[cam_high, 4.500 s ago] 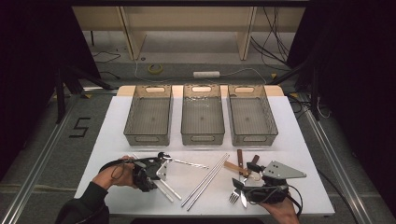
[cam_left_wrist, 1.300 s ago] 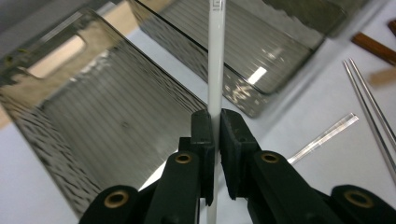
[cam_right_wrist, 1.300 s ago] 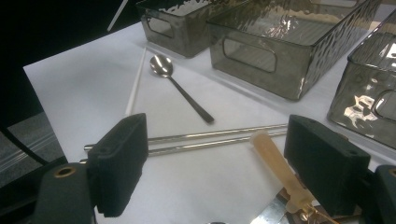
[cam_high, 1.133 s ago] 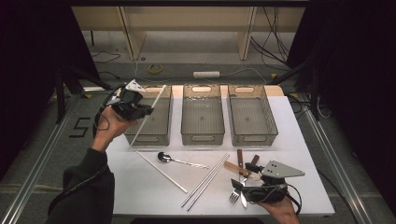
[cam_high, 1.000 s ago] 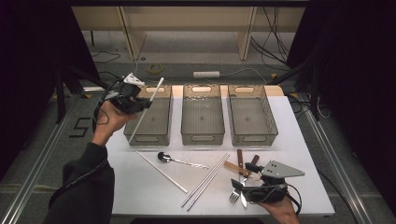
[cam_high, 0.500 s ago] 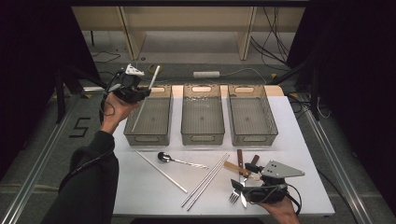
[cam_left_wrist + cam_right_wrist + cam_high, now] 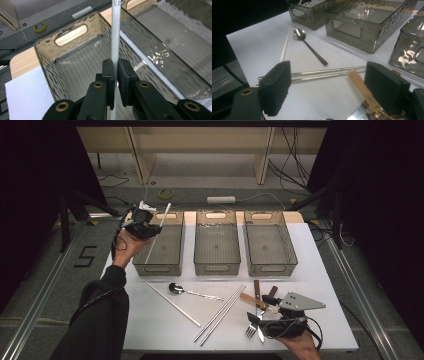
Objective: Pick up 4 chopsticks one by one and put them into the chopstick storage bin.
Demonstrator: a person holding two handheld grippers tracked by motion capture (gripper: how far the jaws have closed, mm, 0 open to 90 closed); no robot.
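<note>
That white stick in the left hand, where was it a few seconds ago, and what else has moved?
The left gripper took the white chopstick off the table, lifted it, and now lowers it over the left bin. The right gripper stayed put and open; the spoon and other cutlery lie unchanged.

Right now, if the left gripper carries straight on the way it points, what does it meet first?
Probably the ribbed floor of the leftmost smoky clear plastic bin. The left gripper, shut on the white plastic chopstick, points down into that bin; depth is hard to judge, so the far wall could come first.
</note>
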